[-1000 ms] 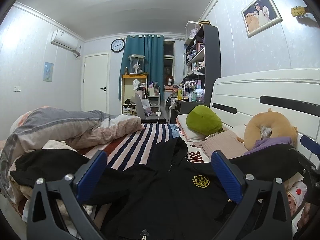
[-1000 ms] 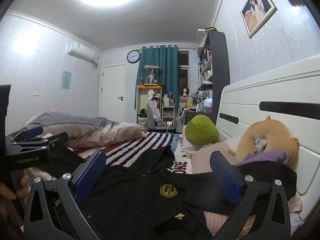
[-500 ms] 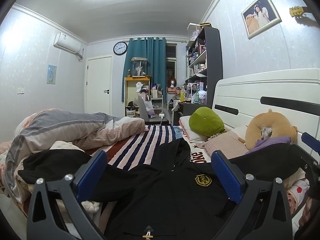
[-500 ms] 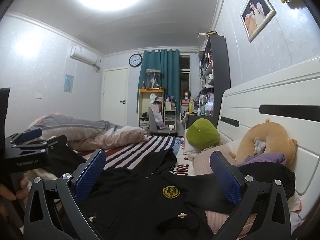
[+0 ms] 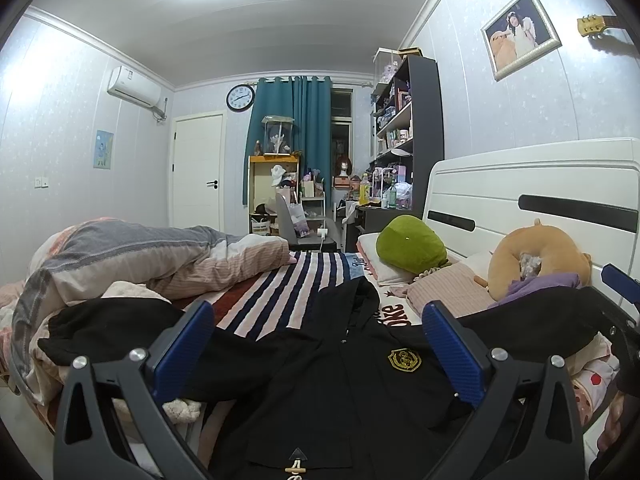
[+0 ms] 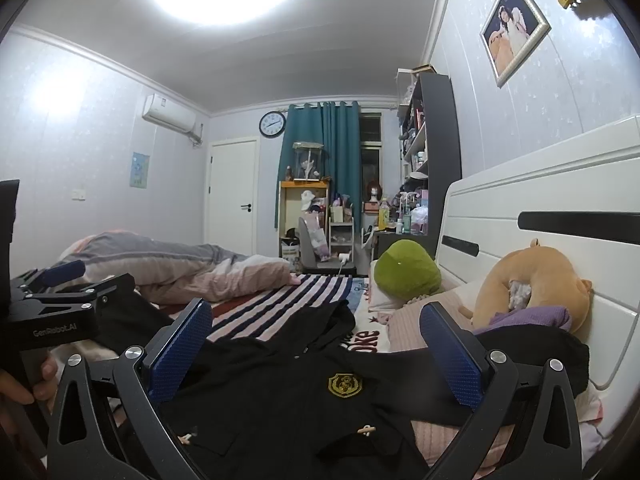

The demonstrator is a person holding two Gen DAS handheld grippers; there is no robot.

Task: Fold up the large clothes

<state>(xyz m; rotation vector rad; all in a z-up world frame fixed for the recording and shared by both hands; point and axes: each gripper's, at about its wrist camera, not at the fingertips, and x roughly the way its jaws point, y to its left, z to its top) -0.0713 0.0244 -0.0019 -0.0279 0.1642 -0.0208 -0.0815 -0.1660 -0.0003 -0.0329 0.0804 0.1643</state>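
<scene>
bed (image 5: 280,292) still has the coat (image 5: 340,392) lying spread out unfolded, both grippers (image 5: 318,344) (image 6: 316,344) hovering wide open, nothing grabbed yet

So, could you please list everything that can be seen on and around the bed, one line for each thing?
Black coat: one, gold badge, spread flat on the bed.
Striped sheet: one, navy and pink, under the coat.
Quilt: one, grey and pink, bunched on the far left.
Green plush: one, by the headboard.
Orange neck pillow: one, against the headboard.
Headboard: one, white.
Clock: one, on the far wall.
Curtain: teal, at the window.
Framed photo: one, on the right wall.
Left tool: open, above the coat.
Right tool: open, above the coat.
</scene>
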